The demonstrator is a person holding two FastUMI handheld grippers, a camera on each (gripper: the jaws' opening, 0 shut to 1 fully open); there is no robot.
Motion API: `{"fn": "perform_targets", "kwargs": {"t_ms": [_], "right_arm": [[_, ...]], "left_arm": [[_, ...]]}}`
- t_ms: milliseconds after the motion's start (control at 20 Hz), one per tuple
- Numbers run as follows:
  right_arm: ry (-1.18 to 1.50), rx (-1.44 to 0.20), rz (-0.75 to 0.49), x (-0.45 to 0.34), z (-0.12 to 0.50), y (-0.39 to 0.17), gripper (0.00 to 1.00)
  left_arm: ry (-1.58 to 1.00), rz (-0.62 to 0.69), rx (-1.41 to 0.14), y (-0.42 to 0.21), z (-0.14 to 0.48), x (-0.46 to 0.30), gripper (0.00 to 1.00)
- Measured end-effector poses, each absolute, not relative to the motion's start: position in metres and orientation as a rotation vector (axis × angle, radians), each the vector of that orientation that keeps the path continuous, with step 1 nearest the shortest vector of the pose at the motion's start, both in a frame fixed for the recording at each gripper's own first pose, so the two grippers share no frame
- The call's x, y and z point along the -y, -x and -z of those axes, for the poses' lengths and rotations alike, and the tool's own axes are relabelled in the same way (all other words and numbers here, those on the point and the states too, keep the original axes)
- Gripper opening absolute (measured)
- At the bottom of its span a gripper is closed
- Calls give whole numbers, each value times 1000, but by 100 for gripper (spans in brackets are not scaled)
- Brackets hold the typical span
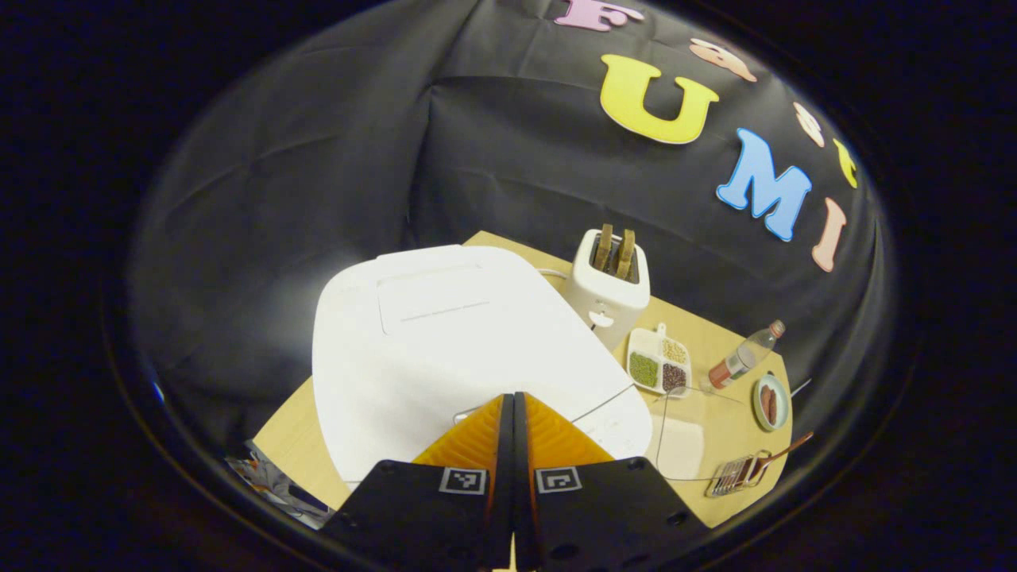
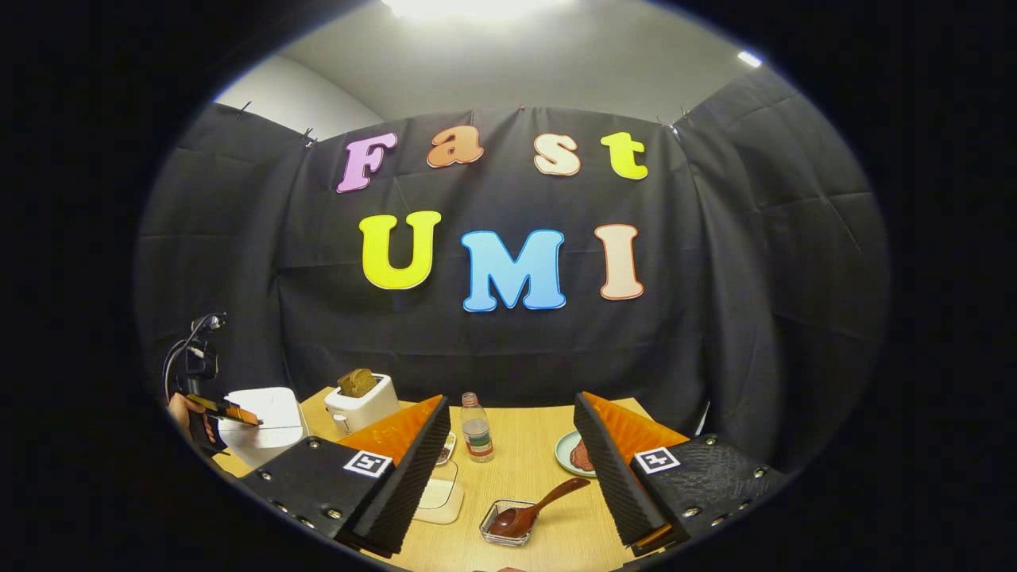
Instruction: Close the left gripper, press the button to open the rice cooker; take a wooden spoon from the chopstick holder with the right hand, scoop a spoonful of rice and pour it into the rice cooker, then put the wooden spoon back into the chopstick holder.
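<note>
Writing on the rice cooker (image 1: 445, 349) comes to one faint line on its white lid, too small to read in the left gripper view. The left tool (image 1: 512, 409) is clenched, its two orange fingers pressed together, tips over the cooker's front edge; whether they touch it I cannot tell. Each finger carries a square black-and-white marker. The lid is down. Behind the cooker a white toaster (image 1: 608, 290) holds two slices of bread upright. Just beside it lies a white divided dish (image 1: 659, 362) with green, yellow and dark grains in separate compartments. Farther along the wooden surface (image 1: 294, 445) lie a plastic bottle (image 1: 745, 356) on its side in this view, with a red label I cannot read, and a small plate (image 1: 771, 402). The wooden spoon (image 1: 783, 451) rests with its bowl in the wire chopstick holder (image 1: 735, 475). A clear container (image 1: 683, 433) with white contents stands near the cooker.

In the right gripper view the right tool (image 2: 512, 453) is released, fingers well apart with nothing between them. Between the fingers, lower on the surface (image 2: 580, 532), the spoon (image 2: 528, 512) lies in the holder (image 2: 508, 524), handle angled up to the right. The bottle (image 2: 477, 429) stands upright, its label unreadable. The plate (image 2: 574, 454) is partly hidden by the right finger, the clear container (image 2: 441, 494) by the left. At far left a hand (image 2: 187, 417) holds the left tool (image 2: 230, 413) at the cooker (image 2: 262, 425), beside the toaster (image 2: 361, 401).
</note>
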State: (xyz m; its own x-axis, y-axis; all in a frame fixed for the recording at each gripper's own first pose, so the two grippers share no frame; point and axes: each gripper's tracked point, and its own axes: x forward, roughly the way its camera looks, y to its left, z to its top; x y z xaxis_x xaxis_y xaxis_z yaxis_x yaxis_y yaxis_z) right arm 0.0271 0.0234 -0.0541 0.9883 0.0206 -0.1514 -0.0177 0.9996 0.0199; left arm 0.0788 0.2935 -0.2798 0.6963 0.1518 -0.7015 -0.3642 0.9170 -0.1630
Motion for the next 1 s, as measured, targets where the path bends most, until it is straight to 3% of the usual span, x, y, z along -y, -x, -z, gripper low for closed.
{"fn": "perform_targets", "kwargs": {"t_ms": [350, 450, 500, 650, 700, 750, 1000], "right_arm": [[-15, -154, -38, -30, 55, -27, 95], [-13, -151, -46, -32, 55, -26, 95], [-10, -151, -51, -32, 55, -26, 95], [-11, -148, -56, -33, 55, -23, 95], [-12, -149, -55, -32, 55, -23, 95], [-13, -148, -55, -31, 56, -22, 95], [-13, -159, -46, -20, 61, -24, 95]], "left_arm": [[144, -326, -559, -93, 199, -309, 9], [93, -322, -483, -96, 169, -309, 17], [66, -333, -426, -97, 150, -312, 39], [42, -363, -292, -87, 106, -313, 69], [46, -364, -264, -81, 93, -308, 87], [54, -360, -224, -77, 83, -304, 94], [37, -367, -24, -46, 38, -279, 97]]}}
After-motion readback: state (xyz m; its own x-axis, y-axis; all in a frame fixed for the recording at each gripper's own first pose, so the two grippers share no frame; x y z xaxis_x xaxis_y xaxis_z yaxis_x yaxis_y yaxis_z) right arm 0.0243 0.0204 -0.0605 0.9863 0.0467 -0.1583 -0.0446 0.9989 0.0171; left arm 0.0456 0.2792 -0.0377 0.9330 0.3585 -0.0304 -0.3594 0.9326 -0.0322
